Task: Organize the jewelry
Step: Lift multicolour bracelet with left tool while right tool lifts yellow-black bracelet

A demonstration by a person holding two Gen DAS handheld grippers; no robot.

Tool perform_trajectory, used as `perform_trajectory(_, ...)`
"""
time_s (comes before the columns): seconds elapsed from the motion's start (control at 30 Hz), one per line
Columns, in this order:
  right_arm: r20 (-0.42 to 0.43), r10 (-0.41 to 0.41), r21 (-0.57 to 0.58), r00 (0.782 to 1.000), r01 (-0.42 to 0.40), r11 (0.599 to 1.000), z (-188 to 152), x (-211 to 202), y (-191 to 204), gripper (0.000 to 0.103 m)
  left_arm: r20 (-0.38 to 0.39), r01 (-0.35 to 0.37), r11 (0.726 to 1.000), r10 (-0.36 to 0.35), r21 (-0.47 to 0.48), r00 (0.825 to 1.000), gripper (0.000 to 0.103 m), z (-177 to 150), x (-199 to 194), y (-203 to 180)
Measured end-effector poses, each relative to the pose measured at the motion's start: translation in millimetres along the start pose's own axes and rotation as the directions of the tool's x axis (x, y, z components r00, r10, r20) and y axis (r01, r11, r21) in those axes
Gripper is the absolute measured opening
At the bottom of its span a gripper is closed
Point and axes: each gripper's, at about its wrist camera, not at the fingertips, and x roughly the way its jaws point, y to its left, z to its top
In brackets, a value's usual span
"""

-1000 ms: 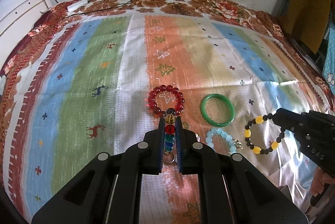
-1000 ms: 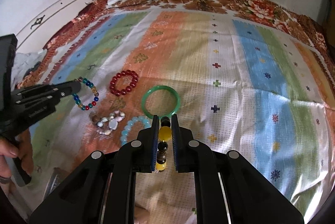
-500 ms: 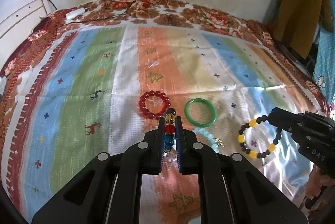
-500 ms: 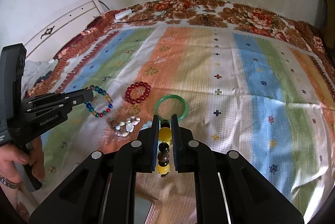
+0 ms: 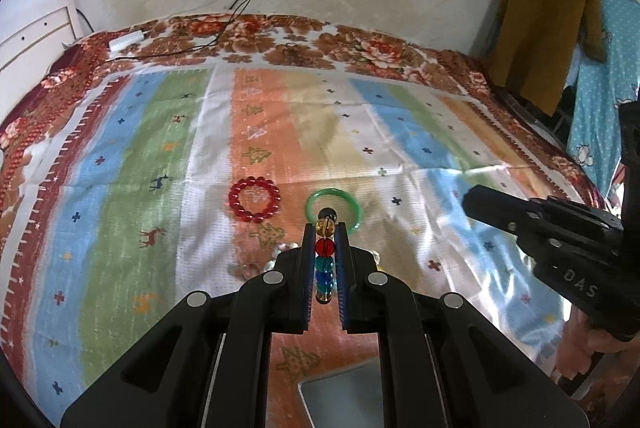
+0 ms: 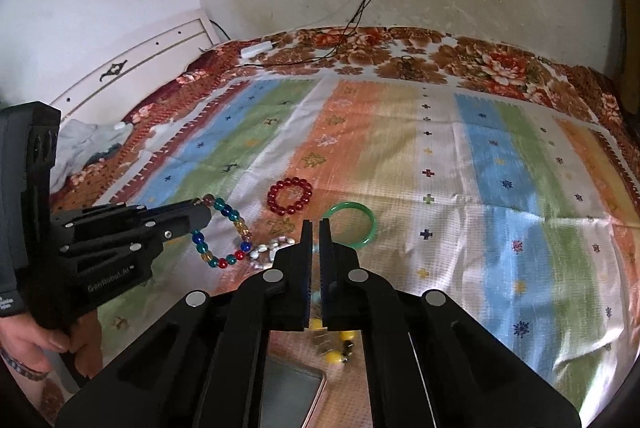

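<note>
Left gripper (image 5: 324, 260) clamped on multicolour bead bracelet (image 6: 222, 232); in the right wrist view the loop hangs from its tip above the striped bedspread (image 6: 500, 163). Right gripper (image 6: 316, 268) fingers drawn narrow, no bead visible between them. Yellow-and-dark bead bracelet (image 6: 340, 348) blurred below its fingers, at 6 o'clock; contact cannot be told. Red bead bracelet (image 5: 254, 199) lies flat on the bedspread, green bangle (image 5: 334, 208) at its 3 o'clock, apart. Pearly bracelet (image 6: 272, 248) lies beside the hanging loop. A flat device (image 6: 292, 392) lies at bottom of view.
</note>
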Motion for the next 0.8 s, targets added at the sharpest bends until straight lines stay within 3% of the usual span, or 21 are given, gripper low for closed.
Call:
perform_trajectory(0.27, -0.101, 0.033, 0.057, 0.994, -0.027, 0.998, -8.2, 18.5, -14.8, 0.003, -0.005, -0.011, 1.0, 0.011, -0.008, 1.0, 0.009, -2.6, 0.5, 3.4)
perform_trajectory(0.4, -0.18, 0.051, 0.086, 0.982, -0.036, 0.996, -14.6, 32.6, -22.7, 0.003, -0.016, -0.024, 0.999, 0.023, -0.028, 1.0, 0.009, -2.5, 4.2, 10.0)
perform_trajectory(0.7, -0.271, 0.043, 0.091, 0.962, -0.019, 0.996, -21.9, 49.6, -31.4, 0.004, -0.03, -0.022, 0.999, 0.02, -0.039, 0.999, 0.009, -2.1, 7.6, 13.9)
perform_trajectory(0.73, -0.28, 0.045, 0.092, 0.959, -0.02, 0.996, -22.4, 51.4, -32.1, 0.014, -0.031, -0.02, 0.999, 0.019, -0.038, 0.999, 0.009, -1.9, 7.9, 14.2)
perform_trajectory(0.77, -0.285, 0.047, 0.093, 0.957, -0.021, 0.995, -22.6, 52.5, -33.1, 0.036, -0.031, -0.021, 0.999, 0.02, -0.037, 0.999, 0.009, -1.7, 8.6, 14.5)
perform_trajectory(0.8, -0.29, 0.051, 0.092, 0.956, -0.025, 0.995, -23.0, 54.3, -33.8, 0.043, -0.032, -0.022, 0.999, 0.021, -0.036, 0.999, 0.009, -1.6, 9.1, 14.7)
